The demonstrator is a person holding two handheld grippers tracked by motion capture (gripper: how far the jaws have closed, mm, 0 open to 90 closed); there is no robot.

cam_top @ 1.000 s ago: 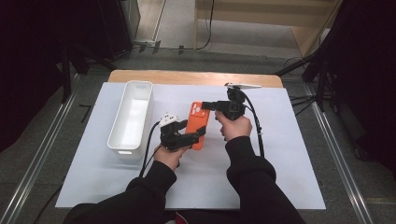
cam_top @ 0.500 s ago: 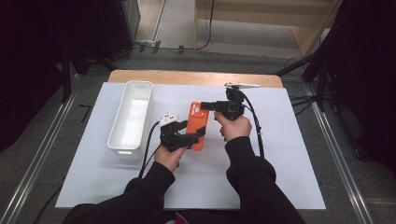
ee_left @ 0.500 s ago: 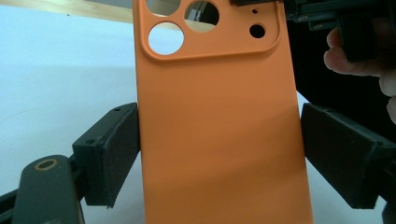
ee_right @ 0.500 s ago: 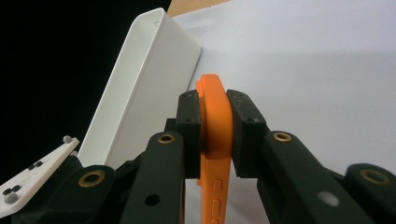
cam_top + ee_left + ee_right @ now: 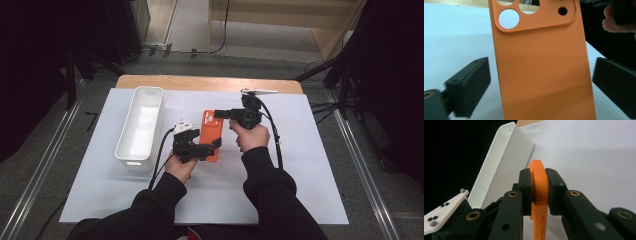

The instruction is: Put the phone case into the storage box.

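Risk — the orange phone case (image 5: 212, 135), held just right of the white bin (image 5: 141, 125) above the counter, now hangs from one grip on its top edge and could swing or slip. The right gripper (image 5: 539, 192) is clamped on that edge. The left gripper (image 5: 537, 82) has just been opening — its jaws stand apart, the case between them untouched.

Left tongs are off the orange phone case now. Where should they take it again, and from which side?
The left tongs have just opened, their jaws standing apart on either side of the phone case. Take the plain lower half across its width, coming from the end away from the camera cut-outs: that part is flat and solid, and the right tongs already pinch the case at its edge.
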